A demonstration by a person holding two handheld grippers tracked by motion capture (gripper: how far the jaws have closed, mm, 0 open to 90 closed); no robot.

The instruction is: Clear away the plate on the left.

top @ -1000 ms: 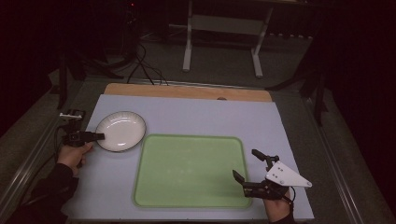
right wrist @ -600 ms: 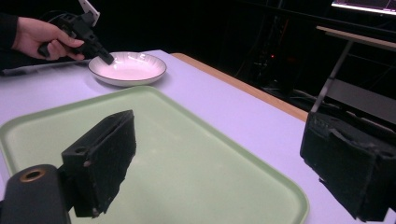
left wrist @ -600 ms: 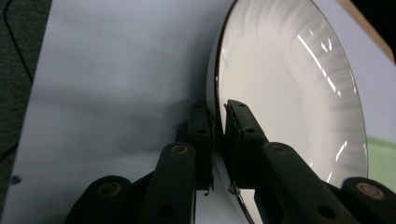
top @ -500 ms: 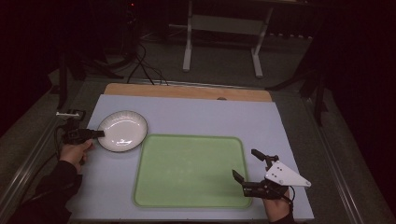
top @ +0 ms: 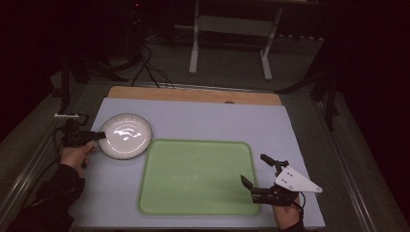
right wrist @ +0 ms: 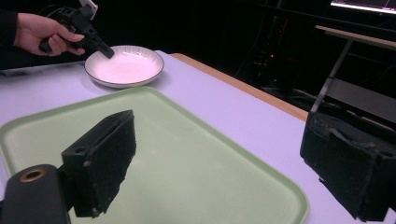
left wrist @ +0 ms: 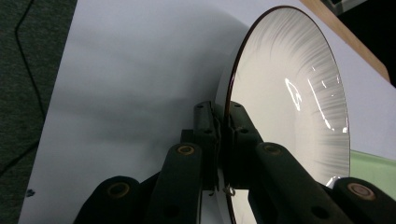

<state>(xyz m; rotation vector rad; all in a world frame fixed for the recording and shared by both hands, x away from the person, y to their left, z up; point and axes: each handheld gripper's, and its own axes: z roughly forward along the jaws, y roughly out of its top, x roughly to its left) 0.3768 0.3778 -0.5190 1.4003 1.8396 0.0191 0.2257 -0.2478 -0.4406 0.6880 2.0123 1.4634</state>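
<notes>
green tray (top: 196,176) lies just beside the white plate (top: 125,136).

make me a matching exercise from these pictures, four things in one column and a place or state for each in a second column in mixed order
Things
1. round white ribbed plate
2. pale green rectangular plastic tray
3. left gripper
4. right gripper

Places or states
A. jaws apart, nothing between them, over the near right corner of the tray
B. lies flat in the middle of the pale mat, nothing on it
C. on the mat just beyond the tray's far left corner, rim pinched at its left edge
D. jaws clamped on a rim

Right pairs: 1-C, 2-B, 3-D, 4-A
</notes>
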